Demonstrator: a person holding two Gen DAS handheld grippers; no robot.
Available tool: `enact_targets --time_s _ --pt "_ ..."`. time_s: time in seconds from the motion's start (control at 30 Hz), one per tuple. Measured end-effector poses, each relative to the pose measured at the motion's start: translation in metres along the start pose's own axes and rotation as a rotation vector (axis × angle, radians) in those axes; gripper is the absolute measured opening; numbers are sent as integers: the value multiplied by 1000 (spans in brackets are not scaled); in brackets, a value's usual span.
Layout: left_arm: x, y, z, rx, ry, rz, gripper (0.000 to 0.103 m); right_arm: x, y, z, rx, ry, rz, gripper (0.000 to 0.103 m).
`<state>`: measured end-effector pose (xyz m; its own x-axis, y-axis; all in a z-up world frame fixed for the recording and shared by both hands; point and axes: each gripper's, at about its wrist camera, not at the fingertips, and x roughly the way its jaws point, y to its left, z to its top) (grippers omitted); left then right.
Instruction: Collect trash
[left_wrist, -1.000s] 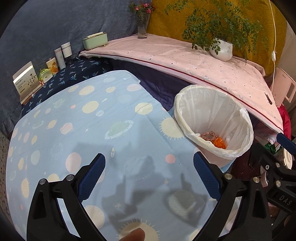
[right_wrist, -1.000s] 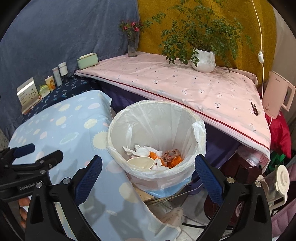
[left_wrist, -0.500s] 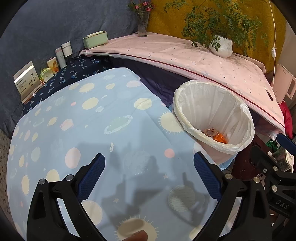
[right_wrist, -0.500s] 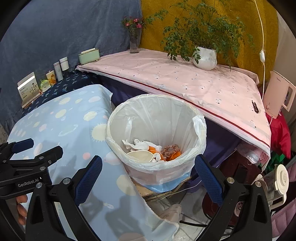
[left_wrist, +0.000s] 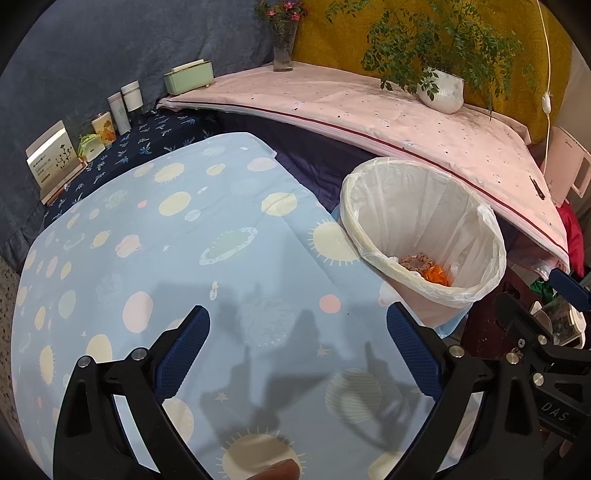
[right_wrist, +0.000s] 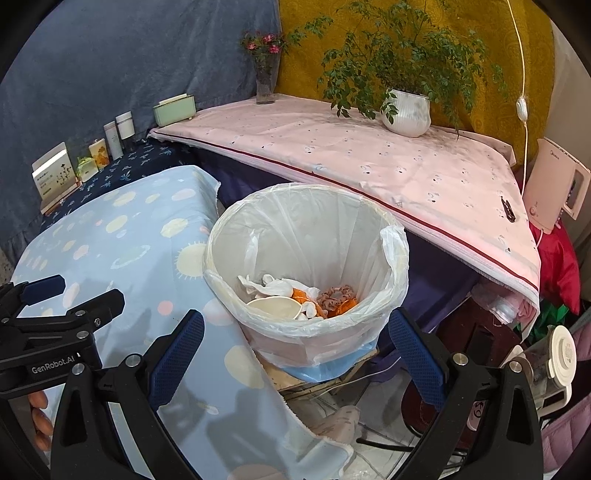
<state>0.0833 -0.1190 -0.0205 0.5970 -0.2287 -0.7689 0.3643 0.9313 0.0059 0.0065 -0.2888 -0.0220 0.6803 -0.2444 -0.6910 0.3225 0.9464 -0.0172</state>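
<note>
A bin lined with a white bag (right_wrist: 306, 258) stands off the right edge of the blue patterned table (left_wrist: 155, 258). Inside lie white crumpled paper (right_wrist: 273, 286), a cream spoon-like piece (right_wrist: 273, 308), orange scraps (right_wrist: 345, 306) and a brownish ring (right_wrist: 336, 295). The same bin (left_wrist: 424, 221) sits at the right of the left wrist view. My right gripper (right_wrist: 295, 354) hangs open just in front of the bin's near rim, holding nothing. My left gripper (left_wrist: 297, 347) is open over the bare tablecloth, left of the bin, also holding nothing.
A pink-covered shelf (right_wrist: 369, 155) runs behind the bin with a potted plant (right_wrist: 406, 110), a flower vase (right_wrist: 266, 81) and a green box (right_wrist: 173, 109). Small bottles and cards (left_wrist: 110, 118) line the back left. A pink appliance (right_wrist: 557, 184) and clutter fill the right floor.
Both grippers have drawn back slightly from the bin, staying open. The bin looks a little farther in the right wrist view.
</note>
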Motion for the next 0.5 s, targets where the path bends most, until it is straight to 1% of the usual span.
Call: enact_targets --time_s 0.5 --pt "5 -13 2 8 4 2 92 3 -9 -2 16 1 3 97"
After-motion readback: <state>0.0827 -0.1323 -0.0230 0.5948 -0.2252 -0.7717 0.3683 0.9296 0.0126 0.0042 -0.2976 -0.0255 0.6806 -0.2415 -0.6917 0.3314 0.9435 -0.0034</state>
